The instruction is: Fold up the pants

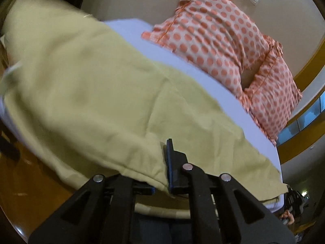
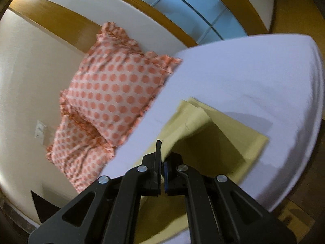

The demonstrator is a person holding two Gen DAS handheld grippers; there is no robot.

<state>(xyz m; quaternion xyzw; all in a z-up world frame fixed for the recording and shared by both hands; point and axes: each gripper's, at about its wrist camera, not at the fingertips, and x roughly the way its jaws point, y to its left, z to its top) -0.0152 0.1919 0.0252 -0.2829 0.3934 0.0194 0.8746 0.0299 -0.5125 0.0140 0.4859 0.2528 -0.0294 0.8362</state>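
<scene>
Pale yellow-green pants lie spread over a white bed. In the left wrist view my left gripper is shut on the near edge of the pants; the cloth drapes over the left finger and hides it, and the right finger stands beside the fold. In the right wrist view my right gripper is shut on another edge of the pants and lifts it, so the cloth hangs in a fold above the part that lies flat on the bed.
Two pillows with orange dots lean on the cream wall at the bed's head; they also show in the right wrist view. A wooden floor lies beside the bed. A wood-framed window is beyond.
</scene>
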